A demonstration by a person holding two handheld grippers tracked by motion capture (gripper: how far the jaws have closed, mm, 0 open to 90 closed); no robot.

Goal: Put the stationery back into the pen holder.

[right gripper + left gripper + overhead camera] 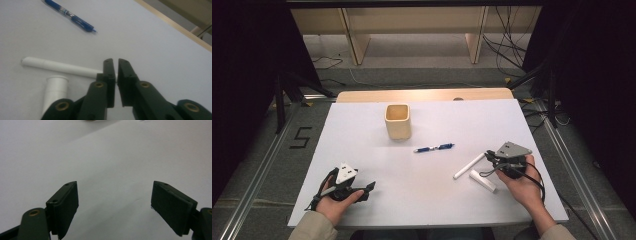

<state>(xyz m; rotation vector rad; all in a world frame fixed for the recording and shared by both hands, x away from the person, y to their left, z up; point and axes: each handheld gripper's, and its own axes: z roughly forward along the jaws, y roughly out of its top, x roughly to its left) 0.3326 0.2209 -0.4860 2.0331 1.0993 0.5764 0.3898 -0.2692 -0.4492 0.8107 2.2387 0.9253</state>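
A cream square cup (397,121) stands upright near the middle of the white table (362,130). A blue pen (434,148) (72,17) lies to the right of the cup. A long white stick (469,165) (60,66) lies slanted beside a short white tube (482,180) (55,90). My right gripper (488,155) (115,62) is shut with nothing between its jaws, its tips at the stick's far end. Low over the table's front left, my left gripper (367,190) (115,207) is open, with bare white surface between its jaws.
A wooden strip (422,94) edges the table's far side, with pale shelving (412,25) and cables (507,45) on the floor beyond. Metal rails (257,170) run along both sides of the table.
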